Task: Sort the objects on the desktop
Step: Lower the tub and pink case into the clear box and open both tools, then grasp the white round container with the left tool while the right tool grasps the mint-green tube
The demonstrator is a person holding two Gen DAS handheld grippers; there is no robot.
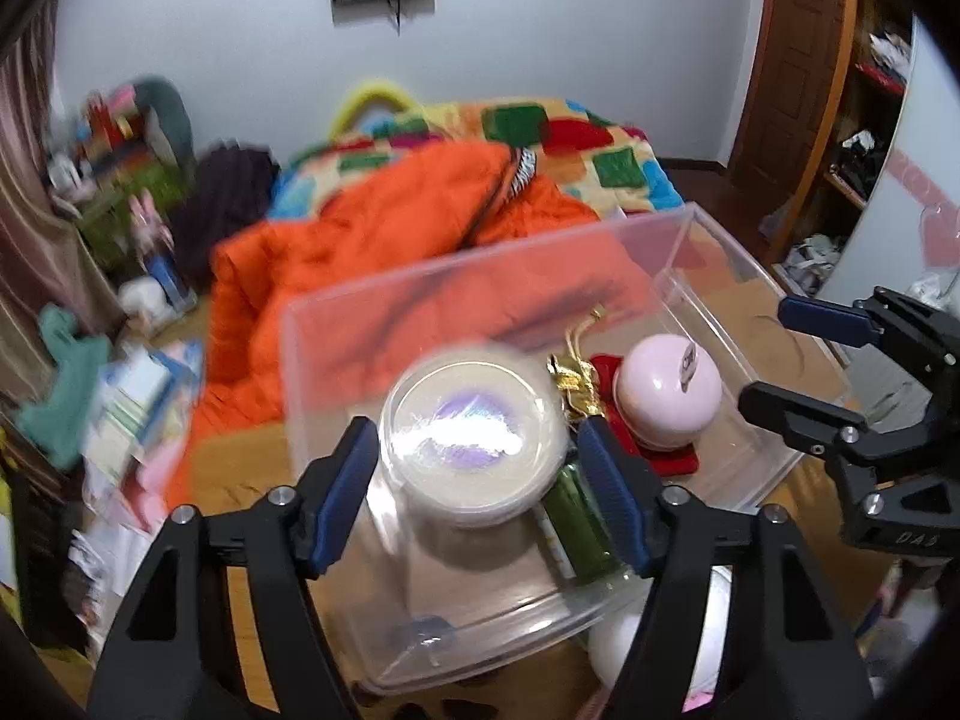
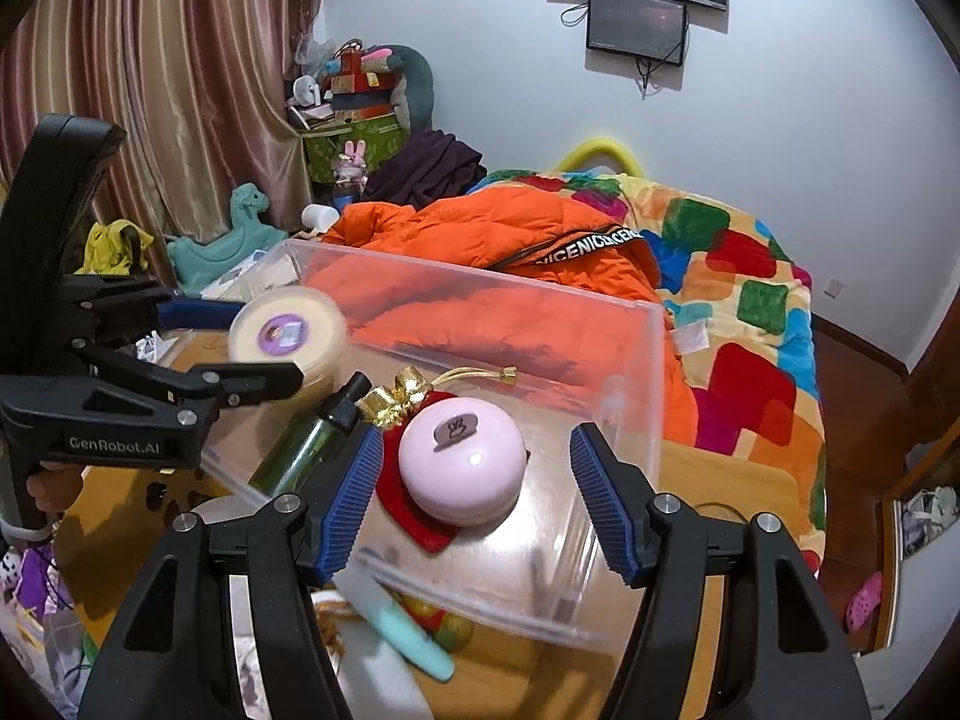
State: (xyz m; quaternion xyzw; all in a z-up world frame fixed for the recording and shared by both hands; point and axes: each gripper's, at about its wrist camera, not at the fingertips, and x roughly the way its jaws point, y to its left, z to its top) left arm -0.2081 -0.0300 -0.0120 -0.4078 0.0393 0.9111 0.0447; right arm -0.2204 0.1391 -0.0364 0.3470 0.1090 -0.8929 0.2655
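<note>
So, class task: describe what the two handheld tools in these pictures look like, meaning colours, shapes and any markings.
Both are black plastic tools with two angular, cut-out arms joined by silver pins, ending in ribbed blue pads. The left tool carries white "GenRobot.AI" lettering on its side, readable in the right wrist view. The right tool matches it and shows faint embossed letters on its body in the left wrist view. No cables or sleeves show.

My left gripper (image 1: pixel 477 468) tilts downward with its blue-padded jaws spread apart, the pads gripping nothing. My right gripper (image 2: pixel 477 498) slants down likewise, jaws wide and empty. Fingers of my left hand (image 2: pixel 51 486) wrap the handle.
</note>
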